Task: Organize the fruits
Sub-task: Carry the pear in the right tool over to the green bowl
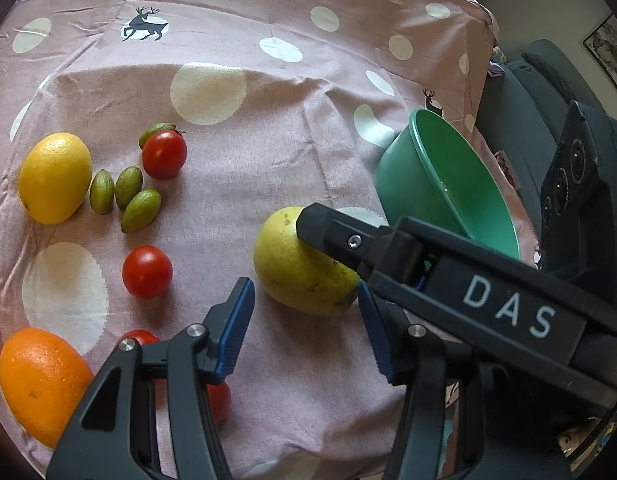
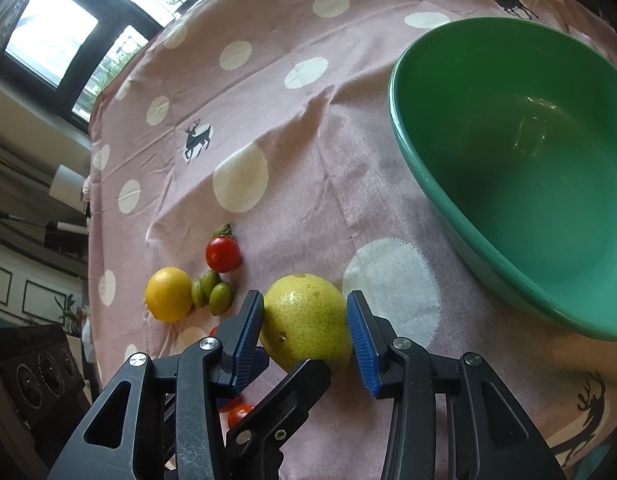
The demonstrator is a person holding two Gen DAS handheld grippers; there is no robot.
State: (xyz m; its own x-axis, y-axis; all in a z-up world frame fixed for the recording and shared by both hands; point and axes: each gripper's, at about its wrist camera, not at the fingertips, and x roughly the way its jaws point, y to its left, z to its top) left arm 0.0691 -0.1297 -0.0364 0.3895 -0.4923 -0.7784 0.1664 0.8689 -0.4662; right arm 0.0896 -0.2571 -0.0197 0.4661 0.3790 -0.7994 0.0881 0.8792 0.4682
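Observation:
A yellow-green pear [image 2: 306, 320] lies on the pink dotted cloth [image 2: 308, 140]. My right gripper [image 2: 306, 342] has its blue pads against both sides of it. In the left wrist view one black finger [image 1: 328, 228] of the right gripper lies across the far side of the pear [image 1: 296, 272]. My left gripper [image 1: 304, 334] stands open just in front of the pear, its right pad close by the pear's lower end and nothing clamped. One of its black fingers [image 2: 292, 388] crosses under the pear in the right wrist view. An empty green bowl [image 2: 508, 152] stands to the right.
On the left lie a lemon [image 1: 54, 178], several small green fruits [image 1: 128, 188], two tomatoes [image 1: 164, 155] [image 1: 147, 271] and an orange [image 1: 40, 384]. Another tomato is half hidden under my left finger. The bowl [image 1: 448, 184] stands near the table's right edge; a dark chair [image 1: 548, 92] is beyond it.

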